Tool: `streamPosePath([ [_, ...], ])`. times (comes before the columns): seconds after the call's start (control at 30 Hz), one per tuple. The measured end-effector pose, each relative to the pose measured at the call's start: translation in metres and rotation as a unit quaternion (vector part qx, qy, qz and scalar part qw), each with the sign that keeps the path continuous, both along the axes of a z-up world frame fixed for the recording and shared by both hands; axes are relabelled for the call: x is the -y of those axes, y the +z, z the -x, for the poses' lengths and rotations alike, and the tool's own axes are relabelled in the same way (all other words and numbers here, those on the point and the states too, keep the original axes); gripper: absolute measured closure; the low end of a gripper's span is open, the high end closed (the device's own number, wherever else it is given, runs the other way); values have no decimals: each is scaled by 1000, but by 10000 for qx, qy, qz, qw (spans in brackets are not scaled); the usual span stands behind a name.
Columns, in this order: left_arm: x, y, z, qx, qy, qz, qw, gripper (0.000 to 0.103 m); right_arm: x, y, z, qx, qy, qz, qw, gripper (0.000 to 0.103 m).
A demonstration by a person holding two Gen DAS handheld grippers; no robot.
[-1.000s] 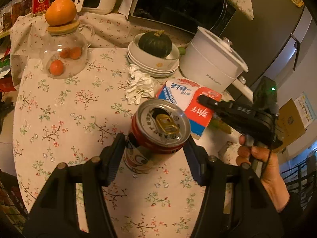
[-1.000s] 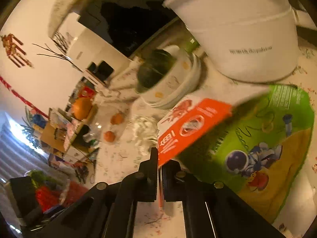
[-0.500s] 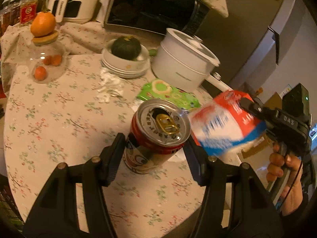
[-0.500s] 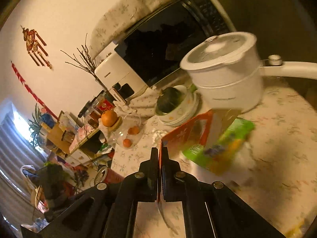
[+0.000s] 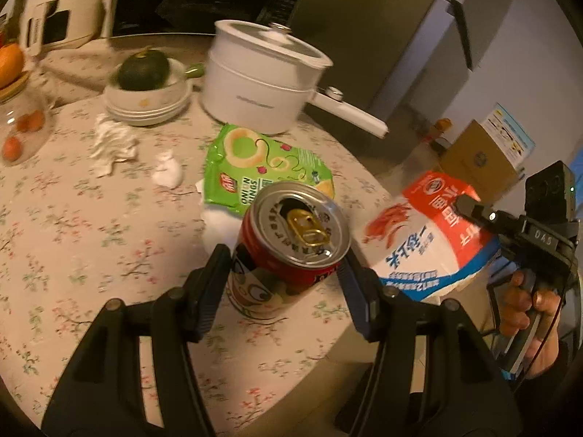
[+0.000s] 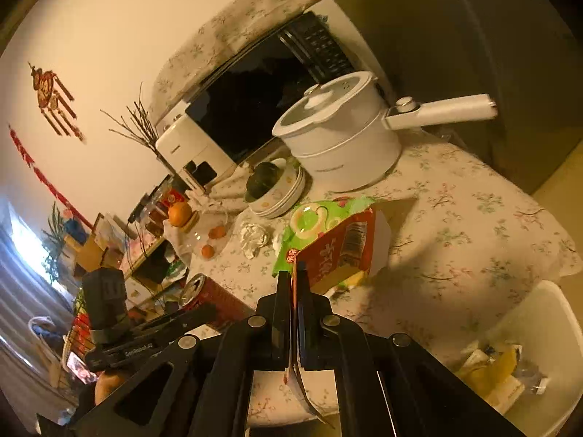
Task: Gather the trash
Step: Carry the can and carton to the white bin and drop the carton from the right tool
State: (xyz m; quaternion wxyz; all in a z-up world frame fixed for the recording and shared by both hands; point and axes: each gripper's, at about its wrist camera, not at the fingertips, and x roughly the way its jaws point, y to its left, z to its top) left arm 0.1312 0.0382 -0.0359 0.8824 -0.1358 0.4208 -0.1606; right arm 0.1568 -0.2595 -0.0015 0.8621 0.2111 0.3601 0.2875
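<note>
Round table [image 5: 73, 225] under a floral cloth, dim warm light. Behind it a black microwave [image 6: 255, 109] draped with matching cloth, a white appliance [image 5: 54, 14] alongside, red hangings [image 6: 51, 98] on the pale wall. White bin [image 6: 528, 357] off the table's near edge, yellowish scraps inside.

Left gripper [image 5: 284, 266] clamped on one red drink can [image 5: 288, 244], opened top tilted toward the lens, pads against both sides, can clear of the cloth. Right gripper [image 6: 296, 284] pinched nearly flat on the edge of one red, white and blue carton [image 5: 430, 233], carried off the table's rim to the right of the can; a hand [image 5: 528, 302] on that gripper's grip.

Left on the table, counted:
- green onion-rings snack bag [image 5: 262, 167], one, flat, just beyond the can
- crumpled white tissues, two: a larger wad [image 5: 113, 142], a smaller one [image 5: 167, 169] between wad and bag
- flat white paper [image 5: 218, 222], one piece, partly under the bag
- white lidded pot [image 5: 258, 83] with long handle, one
- stacked white bowls [image 5: 149, 105], exact count unclear, one dark green squash [image 5: 144, 69] on top
- glass jar [image 5: 22, 123], one, small orange fruits inside, one large orange [image 5: 9, 62] on its lid
</note>
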Motion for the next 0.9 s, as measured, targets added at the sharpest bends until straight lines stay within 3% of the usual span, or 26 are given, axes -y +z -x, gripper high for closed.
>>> streamPosePath([
  [0.13,14,-4,-1,-46,-143,-45,9999,42,21,8,11,100,-29,-157,9998,100],
  [0.6,74,-14,3,-166,-830,-70,9964,42,76,1,36,-120,-458,463,9978,100],
  [0.9,124,-22,7,-215,-1377,-110,9902,42,121,-39,38,-841,-1020,1207,9838,99],
])
